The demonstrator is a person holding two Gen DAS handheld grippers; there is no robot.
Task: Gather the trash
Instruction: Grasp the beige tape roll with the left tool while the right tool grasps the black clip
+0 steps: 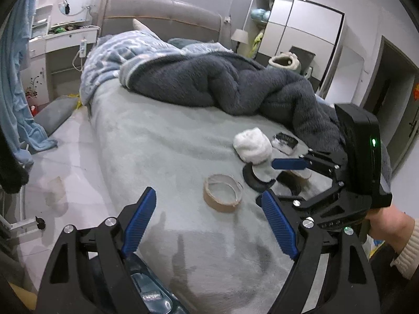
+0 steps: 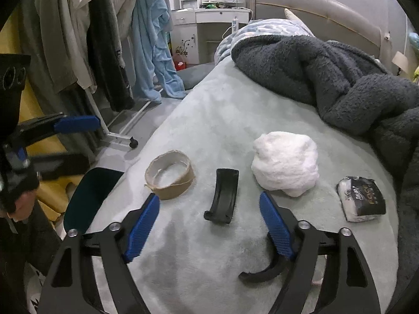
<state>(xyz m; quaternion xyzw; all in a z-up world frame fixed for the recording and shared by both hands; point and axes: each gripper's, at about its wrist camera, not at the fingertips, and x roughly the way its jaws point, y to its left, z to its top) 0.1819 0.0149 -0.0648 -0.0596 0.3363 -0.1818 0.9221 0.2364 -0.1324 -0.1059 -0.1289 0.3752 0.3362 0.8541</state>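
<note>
On the pale green bed sheet [image 2: 214,110] lie a brown empty tape ring [image 2: 170,175] [image 1: 222,192], a white tissue wad [image 2: 285,163] [image 1: 252,146], a black curved plastic piece [image 2: 222,196] [image 1: 255,179] and a black-and-white tissue pack [image 2: 361,198] [image 1: 284,142]. A second black curved piece [image 2: 262,272] lies under my right finger. My right gripper [image 2: 209,195] [image 1: 275,180] is open, low over the first curved piece, with its pads clear of it. My left gripper [image 1: 208,193] hangs open just before the tape ring, holding nothing.
A dark grey fluffy blanket [image 1: 235,83] and a blue patterned duvet [image 1: 117,57] are heaped at the head of the bed. A dark bin [image 2: 89,196] stands at the bed's left edge. A clothes rack [image 2: 86,39] and a dressing table [image 2: 209,18] stand on the floor beyond.
</note>
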